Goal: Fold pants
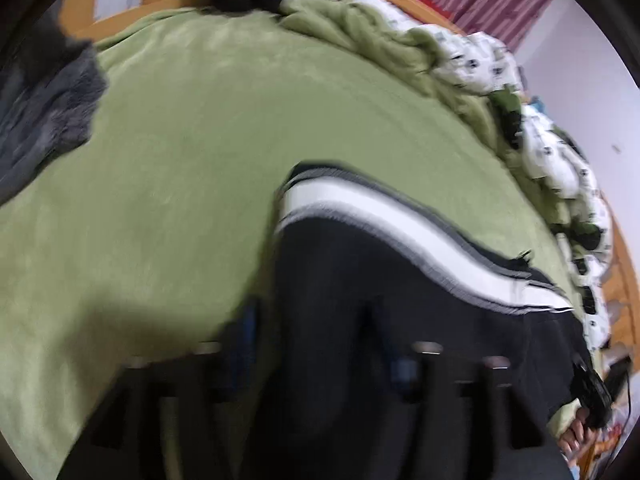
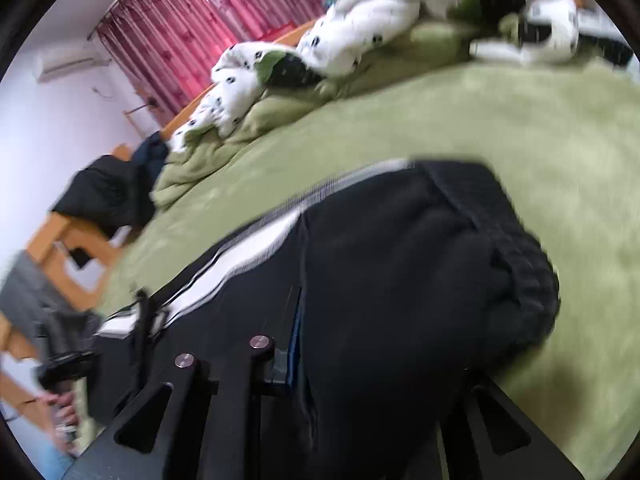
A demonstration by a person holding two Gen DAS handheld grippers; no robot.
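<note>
Black pants (image 1: pixel 360 280) with a white and grey side stripe lie on the green fleece blanket (image 1: pixel 180 160) that covers the bed, and both grippers are right at them, each at one end, which suits carrying or laying a fold. Seen from the left wrist, the left gripper (image 1: pixel 316 344) stands with its jaws apart, the dark cloth lying between and under the 2 fingers; the pads do not seem to press on it, so it reads as an open hand over the cloth rather than a grip, though blur makes this unsure. Seen from the right wrist, the right gripper (image 2: pixel 340 344) has its jaws narrow with a bunched, ribbed part of the pants, probably the waistband, heaped across them; I judge it pinches the cloth, likely to keep that end in place while the fold is set. Beyond the pants, a white quilt with dark prints (image 2: pixel 380 28) is crumpled along the far edge of the bed, red curtains (image 2: pixel 208 28) hang behind it, dark clothes (image 2: pixel 108 192) lie on a wooden frame, and a grey fuzzy garment (image 1: pixel 44 108) sits at the blanket's edge.
</note>
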